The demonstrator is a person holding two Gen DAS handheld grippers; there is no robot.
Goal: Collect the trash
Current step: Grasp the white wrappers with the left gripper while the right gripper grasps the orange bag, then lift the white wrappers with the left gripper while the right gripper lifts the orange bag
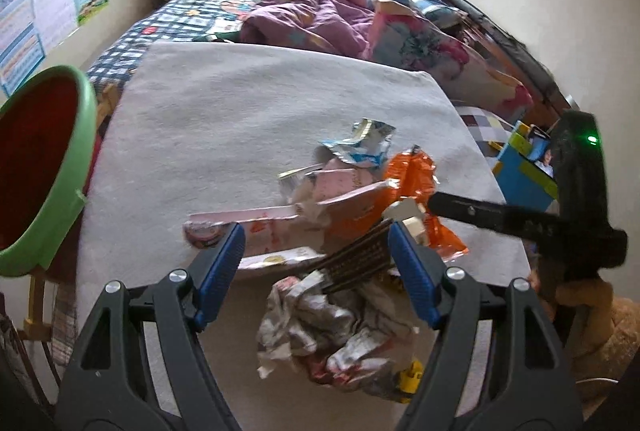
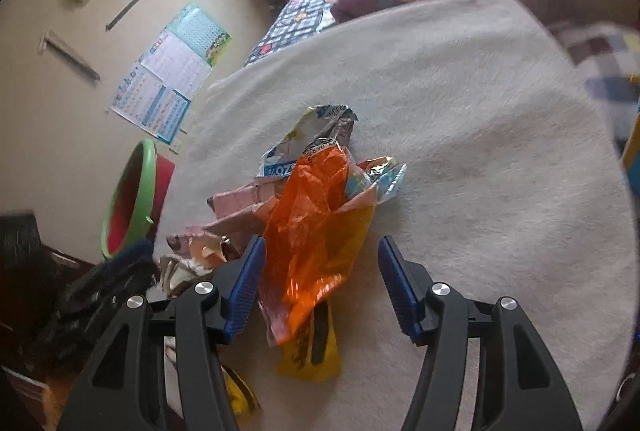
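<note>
A heap of trash lies on a white cloth (image 1: 240,111): a blue-and-white wrapper (image 1: 364,143), a flattened pink carton (image 1: 256,219), an orange wrapper (image 1: 412,171), a brown striped wrapper (image 1: 360,255) and a crumpled silvery wrapper (image 1: 332,335). My left gripper (image 1: 316,259) is open over the near side of the heap, and its pads press on nothing. My right gripper (image 2: 320,279) is open astride the orange wrapper (image 2: 312,231). The wrapper lies close to the left pad and apart from the right one. A yellow wrapper (image 2: 312,359) lies under it.
A red bin with a green rim (image 1: 40,171) stands off the cloth's left edge. Behind the cloth is a bed with a checked cover (image 1: 192,11) and purple bedding (image 1: 312,15). Posters (image 2: 168,79) hang on the left wall. Coloured boxes (image 1: 524,175) stand at the right.
</note>
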